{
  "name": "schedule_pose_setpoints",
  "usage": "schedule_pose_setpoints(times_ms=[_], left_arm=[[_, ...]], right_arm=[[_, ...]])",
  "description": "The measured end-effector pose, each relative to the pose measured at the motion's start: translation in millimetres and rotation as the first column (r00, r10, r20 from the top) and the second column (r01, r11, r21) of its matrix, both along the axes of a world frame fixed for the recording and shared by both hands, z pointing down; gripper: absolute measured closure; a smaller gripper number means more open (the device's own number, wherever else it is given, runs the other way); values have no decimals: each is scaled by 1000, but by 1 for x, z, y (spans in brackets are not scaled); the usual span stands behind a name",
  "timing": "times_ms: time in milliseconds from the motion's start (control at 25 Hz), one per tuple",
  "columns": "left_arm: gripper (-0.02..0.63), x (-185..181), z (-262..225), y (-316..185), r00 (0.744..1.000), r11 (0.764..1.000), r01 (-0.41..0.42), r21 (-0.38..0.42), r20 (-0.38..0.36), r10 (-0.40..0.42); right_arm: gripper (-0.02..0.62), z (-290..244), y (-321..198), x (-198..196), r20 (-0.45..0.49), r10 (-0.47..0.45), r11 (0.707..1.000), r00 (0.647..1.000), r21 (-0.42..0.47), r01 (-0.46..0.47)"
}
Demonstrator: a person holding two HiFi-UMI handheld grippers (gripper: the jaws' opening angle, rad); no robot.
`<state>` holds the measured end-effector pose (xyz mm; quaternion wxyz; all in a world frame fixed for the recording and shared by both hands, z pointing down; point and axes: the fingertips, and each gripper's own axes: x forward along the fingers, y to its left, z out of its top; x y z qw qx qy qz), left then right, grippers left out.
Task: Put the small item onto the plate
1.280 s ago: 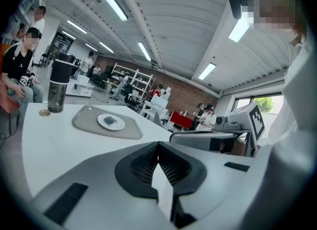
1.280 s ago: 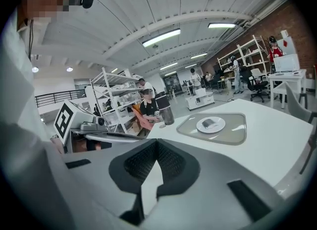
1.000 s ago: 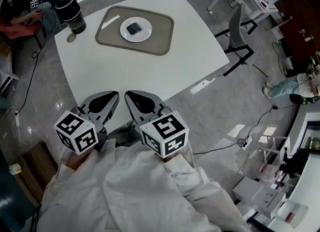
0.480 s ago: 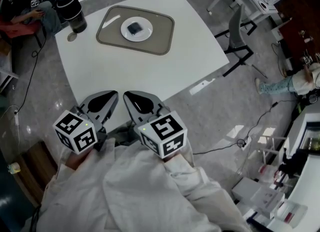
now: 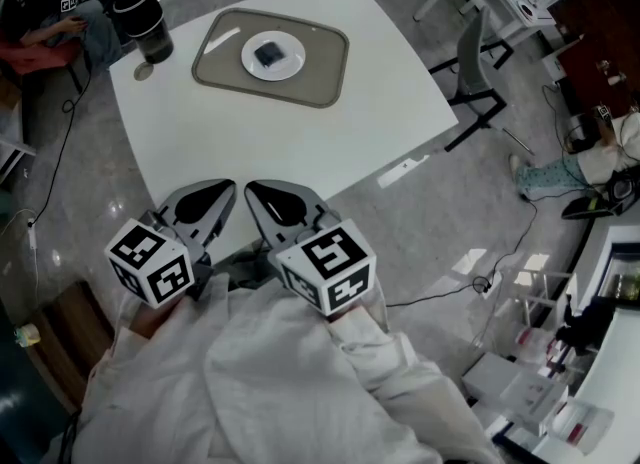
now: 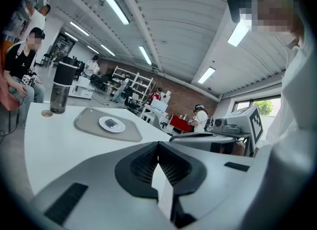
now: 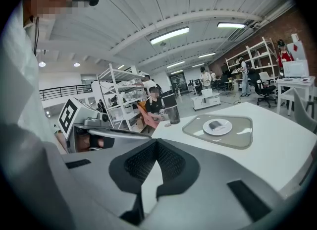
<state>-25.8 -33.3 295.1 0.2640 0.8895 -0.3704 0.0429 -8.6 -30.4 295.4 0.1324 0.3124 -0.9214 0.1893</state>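
A small dark item (image 5: 267, 54) lies on a white plate (image 5: 287, 68), which stands on a grey tray (image 5: 322, 77) at the far side of the white table (image 5: 300, 142). The left gripper view shows the item (image 6: 112, 123) far ahead, and the right gripper view shows the item (image 7: 215, 124) on the plate (image 7: 225, 128). My left gripper (image 5: 222, 192) and right gripper (image 5: 262, 192) hover side by side over the table's near corner, close to my body. Both are shut with nothing between the jaws, as the left gripper (image 6: 158, 144) and right gripper (image 7: 156, 142) show in their own views.
A black tumbler (image 5: 142, 20) and a small round coaster (image 5: 142, 74) stand at the table's far left corner. A chair (image 5: 480, 62) is at the table's right side. A seated person (image 5: 45, 7) is beyond the far left corner, and cables run across the floor.
Both grippers have stayed where they were. A person's legs at the right edge of the floor have shifted.
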Motion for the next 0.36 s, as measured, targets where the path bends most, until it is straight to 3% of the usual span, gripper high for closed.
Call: schedule_pose_setpoints(times_ms=[360], left_arm=[[597, 0, -3, 0, 1000, 1000, -15, 4, -15, 15]], right_arm=[[581, 1, -1, -3, -3, -9, 1000, 1000, -2, 9]])
